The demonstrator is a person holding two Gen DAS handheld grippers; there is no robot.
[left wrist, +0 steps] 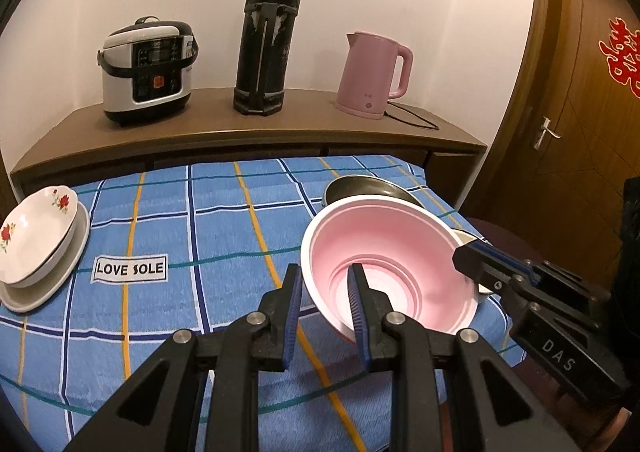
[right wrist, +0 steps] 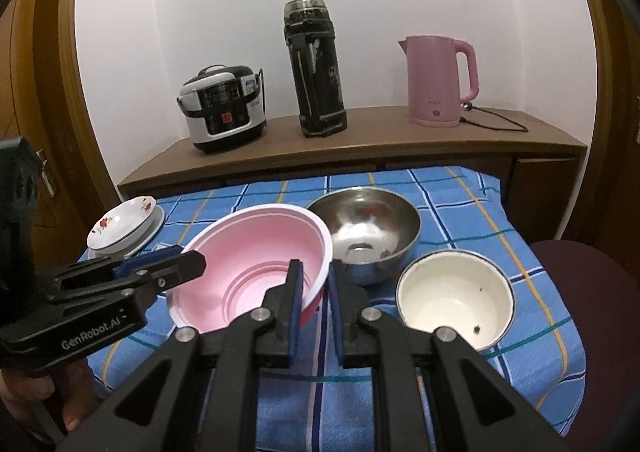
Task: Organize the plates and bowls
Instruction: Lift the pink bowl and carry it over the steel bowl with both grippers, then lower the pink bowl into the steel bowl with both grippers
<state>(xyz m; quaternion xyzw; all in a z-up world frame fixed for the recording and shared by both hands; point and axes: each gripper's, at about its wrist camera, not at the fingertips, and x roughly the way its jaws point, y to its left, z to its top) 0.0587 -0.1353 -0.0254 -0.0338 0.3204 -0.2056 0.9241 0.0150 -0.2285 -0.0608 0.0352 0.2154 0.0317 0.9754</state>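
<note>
A pink bowl [left wrist: 396, 252] [right wrist: 260, 252] is held tilted above the blue checked cloth [left wrist: 180, 212]. My left gripper [left wrist: 324, 292] straddles its near-left rim, one finger inside and one outside, with a gap at the rim. My right gripper [right wrist: 314, 284] is shut on the bowl's right rim; it also shows in the left wrist view [left wrist: 470, 258]. A steel bowl [right wrist: 366, 230] and a white bowl [right wrist: 456, 298] sit on the cloth to the right. A flowered dish [left wrist: 36, 236] rests on a plate [left wrist: 60, 276] at the far left.
A wooden sideboard [right wrist: 360, 144] behind the table carries a rice cooker [left wrist: 146, 70], a black thermos [left wrist: 266, 40] and a pink kettle [left wrist: 374, 74] with a cord. A wooden door [left wrist: 580, 100] stands at the right. A dark red seat [right wrist: 592, 292] sits beside the table.
</note>
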